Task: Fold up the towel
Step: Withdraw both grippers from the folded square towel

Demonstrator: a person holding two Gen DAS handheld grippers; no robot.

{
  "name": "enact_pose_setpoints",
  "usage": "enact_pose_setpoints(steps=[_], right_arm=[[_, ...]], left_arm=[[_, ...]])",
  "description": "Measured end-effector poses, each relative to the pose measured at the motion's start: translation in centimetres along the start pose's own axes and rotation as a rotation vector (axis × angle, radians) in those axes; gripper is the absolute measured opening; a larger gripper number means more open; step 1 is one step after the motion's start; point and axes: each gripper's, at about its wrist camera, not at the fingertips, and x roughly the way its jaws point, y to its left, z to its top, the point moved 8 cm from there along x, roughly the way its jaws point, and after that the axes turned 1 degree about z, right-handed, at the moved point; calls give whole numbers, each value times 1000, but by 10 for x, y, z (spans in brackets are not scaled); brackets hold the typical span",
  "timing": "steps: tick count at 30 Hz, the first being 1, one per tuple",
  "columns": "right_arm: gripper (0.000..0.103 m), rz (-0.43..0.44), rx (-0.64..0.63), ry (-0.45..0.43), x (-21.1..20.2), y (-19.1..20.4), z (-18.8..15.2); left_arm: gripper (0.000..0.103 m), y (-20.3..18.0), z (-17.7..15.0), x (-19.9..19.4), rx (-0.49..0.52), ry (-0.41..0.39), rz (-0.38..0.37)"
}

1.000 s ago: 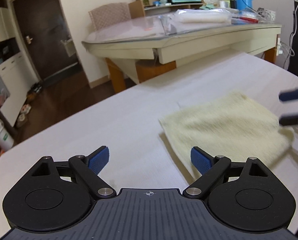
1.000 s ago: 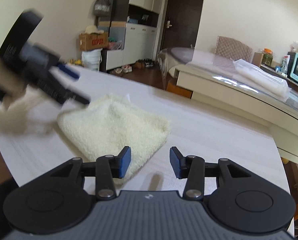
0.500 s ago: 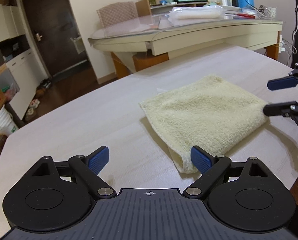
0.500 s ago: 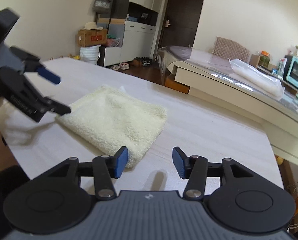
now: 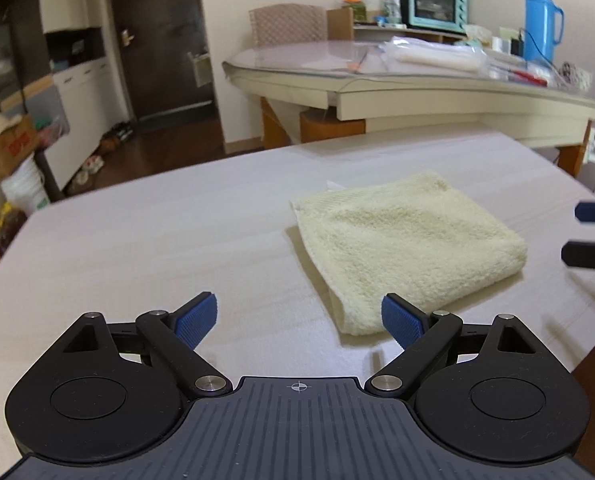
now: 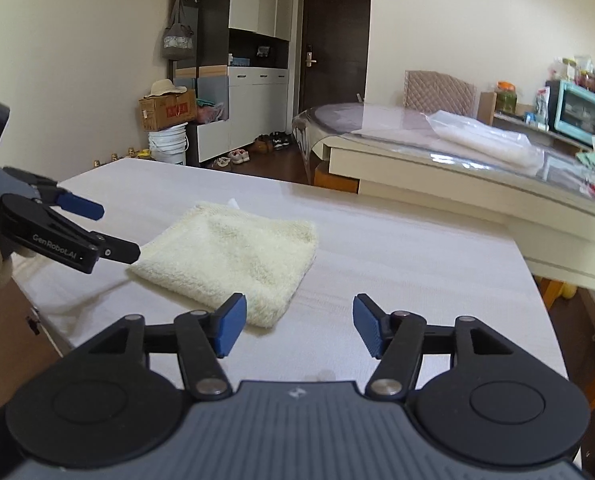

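Note:
A cream towel [image 5: 405,244] lies folded into a small square on the white table [image 5: 145,248]; it also shows in the right wrist view [image 6: 233,256]. My left gripper [image 5: 299,320] is open and empty, just short of the towel's near corner. It appears at the left of the right wrist view [image 6: 109,232], beside the towel's edge. My right gripper [image 6: 295,326] is open and empty, near the towel's other corner. Its fingertips [image 5: 589,254] show at the right edge of the left wrist view, apart from the towel.
A second table [image 5: 417,92] with a glass top stands beyond, holding plastic bags, a teal oven [image 5: 437,4] and a blue jug [image 5: 541,20]. The white table's edges [image 6: 537,320] lie close on the right. Cupboards, a box and a bucket stand by the door.
Both grippers have drawn back from the towel, and the right one has opened wider. The towel now lies still and folded, a little farther from both cameras.

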Motion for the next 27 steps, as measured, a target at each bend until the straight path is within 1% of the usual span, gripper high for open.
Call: enact_pose_setpoints(steps=[1,5,8,10,12,14,17,21,27], right_arm=[[72,-2,9,0,-2,1,0],[73,2,34,-6,-7,4,0],[77,-4,44,-6,-11,6,0],[87,-7,55,-5,-13,8,0],[87,-2,69,-9,-15,9,1],[91,0,72,-10,-16,11,2],[91,-1,64,-8,-15,15,4],[91,8,53,6,-11,19,5],[91,13,44,29,-6,24,2]], left_arm=[[93,-1,-1,-3,-13,0,0],[94,0,-4,-11,-59,17,38],[96,-1,-5,-19,-77,2,21],[99,-1,-5,-25,-99,-8,6],[101,0,-5,-29,-121,-16,1],[101,1,-5,-36,-138,-43,-10],[101,5,-4,-44,-183,-83,-24],[101,8,-2,-46,-178,-98,15],[102,3,0,-33,-198,-51,-19]])
